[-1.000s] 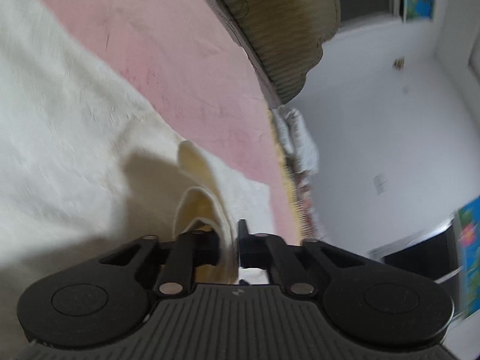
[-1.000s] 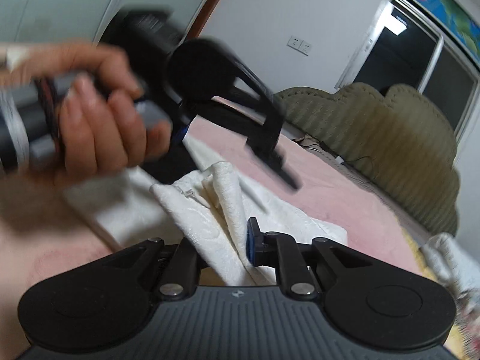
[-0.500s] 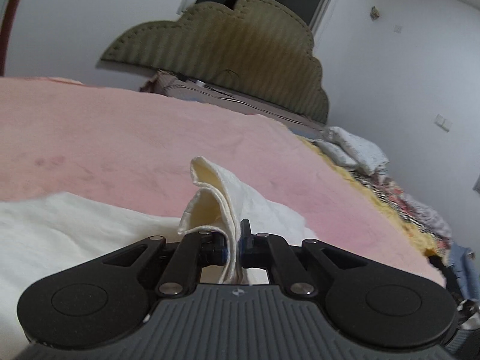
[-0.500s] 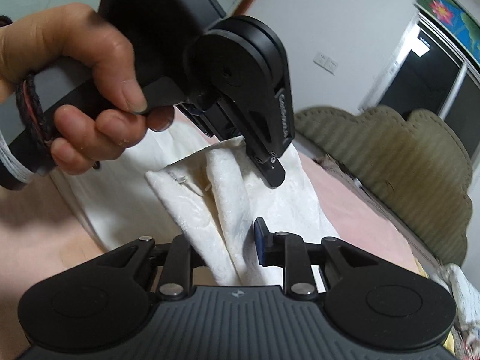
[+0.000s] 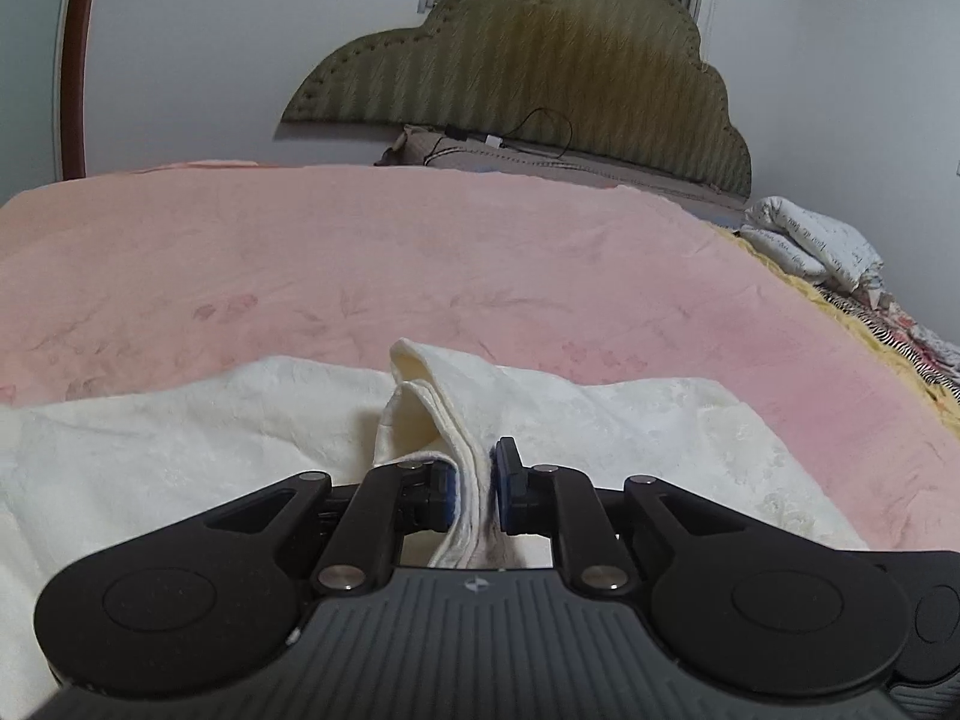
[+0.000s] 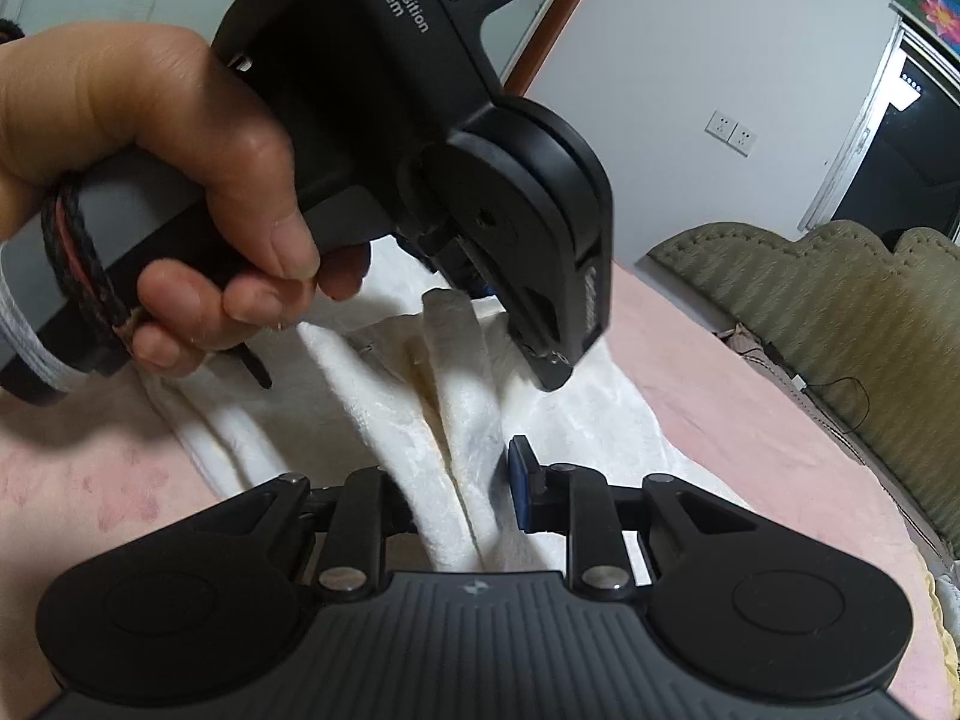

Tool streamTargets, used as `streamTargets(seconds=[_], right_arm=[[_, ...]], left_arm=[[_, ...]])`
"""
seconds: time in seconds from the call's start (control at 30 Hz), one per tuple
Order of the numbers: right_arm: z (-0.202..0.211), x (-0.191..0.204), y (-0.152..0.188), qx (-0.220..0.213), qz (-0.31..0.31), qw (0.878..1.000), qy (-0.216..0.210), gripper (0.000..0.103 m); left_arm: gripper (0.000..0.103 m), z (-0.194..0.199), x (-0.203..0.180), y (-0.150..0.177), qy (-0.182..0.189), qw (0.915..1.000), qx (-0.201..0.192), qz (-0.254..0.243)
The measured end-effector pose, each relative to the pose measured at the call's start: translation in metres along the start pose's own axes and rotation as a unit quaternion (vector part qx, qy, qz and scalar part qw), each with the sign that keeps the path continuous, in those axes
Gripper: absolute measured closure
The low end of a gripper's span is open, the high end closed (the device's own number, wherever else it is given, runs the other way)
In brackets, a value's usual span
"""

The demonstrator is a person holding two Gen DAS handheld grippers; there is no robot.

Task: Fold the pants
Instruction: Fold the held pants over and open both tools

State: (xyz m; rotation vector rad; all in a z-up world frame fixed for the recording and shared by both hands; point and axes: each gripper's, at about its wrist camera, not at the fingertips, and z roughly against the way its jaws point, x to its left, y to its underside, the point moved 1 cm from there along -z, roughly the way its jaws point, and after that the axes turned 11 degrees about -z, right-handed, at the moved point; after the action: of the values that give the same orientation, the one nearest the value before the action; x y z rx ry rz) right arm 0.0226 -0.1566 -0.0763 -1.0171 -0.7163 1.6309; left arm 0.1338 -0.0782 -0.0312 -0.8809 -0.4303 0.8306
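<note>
The cream-white pants (image 5: 180, 450) lie on a pink bedspread (image 5: 420, 252). My left gripper (image 5: 474, 492) is shut on a folded edge of the pants, which stands up in a peak in front of the pads. My right gripper (image 6: 462, 492) is shut on a thick bunched fold of the same pants (image 6: 444, 372). In the right wrist view the left gripper (image 6: 552, 360), held in a hand (image 6: 150, 180), hangs close above the cloth just ahead of my right fingers.
An olive scalloped headboard (image 5: 540, 60) stands at the far end of the bed, with a cable along its base. A folded white quilt (image 5: 810, 240) and patterned bedding lie at the right edge. White walls are behind.
The left gripper has swung from a tilted pose to level, still holding the pants edge. In the right wrist view it has come closer and lower over the cloth. Both grips are unchanged.
</note>
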Motion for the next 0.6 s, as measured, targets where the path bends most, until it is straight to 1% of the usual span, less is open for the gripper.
streamTargets(seconds=[0.03,0.07,0.13,0.2,0.27,0.3,0.33,0.37,0.4,0.43,0.47,0.5,0.53,0.57,0.6], right_arm=[[-0.003,-0.001,0.000,0.003,-0.007,1.000,-0.004,0.080],[0.000,0.002,0.002,0.010,-0.014,1.000,-0.010,0.080],[-0.002,0.003,0.004,0.021,-0.024,0.999,-0.019,0.080],[-0.002,0.004,0.004,0.026,-0.023,0.999,-0.022,0.080],[0.006,0.003,0.003,0.029,-0.025,0.999,-0.029,0.078],[0.012,0.002,0.002,0.027,-0.027,0.999,-0.037,0.076],[0.019,0.000,0.002,0.024,-0.031,0.998,-0.044,0.070],[0.027,-0.008,0.000,0.020,-0.032,0.998,-0.048,0.059],[0.036,-0.011,0.000,0.016,-0.037,0.998,-0.056,0.051],[0.048,-0.017,0.000,0.009,-0.042,0.997,-0.065,0.041],[0.059,-0.025,0.000,0.004,-0.048,0.996,-0.074,0.040],[0.070,-0.035,0.000,0.001,-0.058,0.995,-0.079,0.040],[0.081,-0.049,0.002,-0.003,-0.073,0.995,-0.074,0.040],[0.090,-0.058,0.003,-0.007,-0.094,0.994,-0.058,0.040],[0.093,-0.074,0.005,-0.008,-0.115,0.993,-0.040,0.040]], left_arm=[[0.081,-0.004,-0.001,0.002,0.000,0.9999,0.011,0.002],[0.081,-0.005,0.000,0.004,0.001,0.9998,0.020,0.005],[0.071,-0.008,0.002,0.007,0.006,0.9992,0.036,0.015],[0.062,-0.003,0.006,0.007,-0.004,0.9990,0.036,0.025],[0.061,0.007,0.011,0.002,-0.017,0.9992,0.023,0.028],[0.059,0.015,0.015,-0.001,-0.028,0.9992,0.011,0.026],[0.055,0.022,0.018,-0.004,-0.040,0.9989,-0.002,0.022],[0.051,0.031,0.022,-0.009,-0.057,0.9981,-0.017,0.019],[0.042,0.038,0.025,-0.013,-0.072,0.9969,-0.028,0.017],[0.034,0.043,0.028,-0.017,-0.086,0.9955,-0.038,0.015],[0.030,0.049,0.030,-0.022,-0.104,0.9934,-0.048,0.009],[0.024,0.051,0.031,-0.025,-0.121,0.9912,-0.054,0.001],[0.019,0.052,0.029,-0.029,-0.139,0.9886,-0.056,-0.014],[0.016,0.049,0.023,-0.032,-0.159,0.9852,-0.052,-0.036],[0.010,0.045,0.014,-0.034,-0.180,0.9805,-0.045,-0.066]])
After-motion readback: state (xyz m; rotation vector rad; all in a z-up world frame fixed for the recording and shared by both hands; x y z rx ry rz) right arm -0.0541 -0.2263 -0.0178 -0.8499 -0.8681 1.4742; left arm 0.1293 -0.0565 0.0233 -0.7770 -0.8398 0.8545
